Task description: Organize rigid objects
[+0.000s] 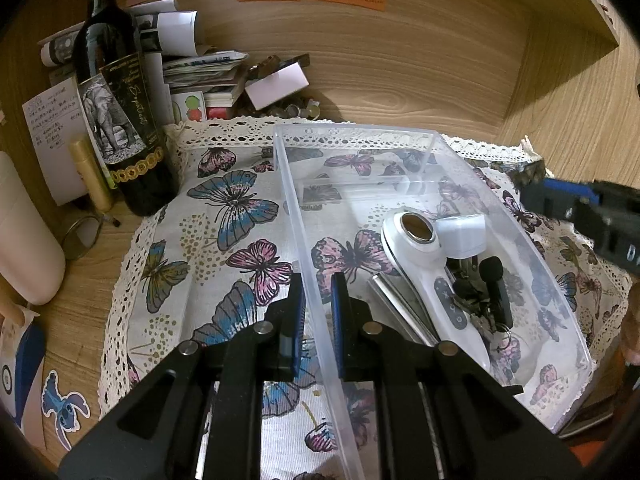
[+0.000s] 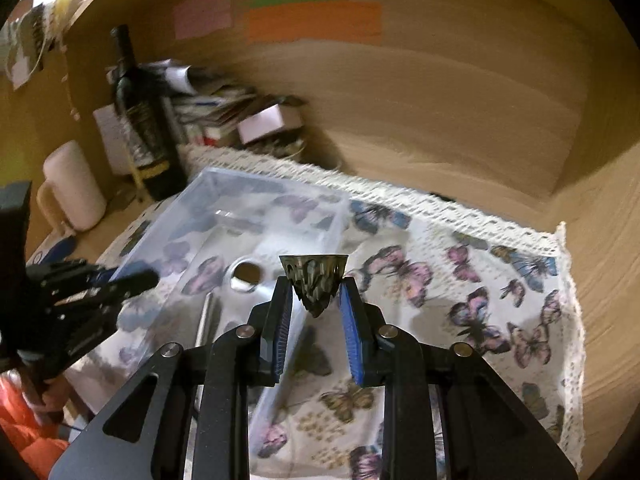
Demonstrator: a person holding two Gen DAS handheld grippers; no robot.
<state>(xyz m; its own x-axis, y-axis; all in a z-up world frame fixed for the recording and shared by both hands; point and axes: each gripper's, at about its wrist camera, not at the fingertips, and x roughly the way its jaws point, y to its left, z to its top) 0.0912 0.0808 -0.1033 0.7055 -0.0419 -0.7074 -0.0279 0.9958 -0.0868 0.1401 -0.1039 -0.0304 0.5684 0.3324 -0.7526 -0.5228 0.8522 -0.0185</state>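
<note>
Left gripper (image 1: 318, 312) pinches the clear bin (image 1: 404, 132) by its near wall. Right gripper (image 2: 314, 308) clamps a dark cone-shaped trinket (image 2: 314, 280) (blurry), raised beside the bin's right edge; a white handheld device (image 1: 432, 276) lies inside the bin.

My left gripper (image 1: 316, 300) clamped the bin's (image 1: 440, 136) left wall, massager (image 1: 424, 264) and adapter (image 1: 462, 236) inside, bottle (image 1: 116, 112) upper left, cloth (image 1: 224, 240) beneath.

Black angular gripper frames, silver screws, fingers (image 2: 354, 340) with blue ribbed pads.
</note>
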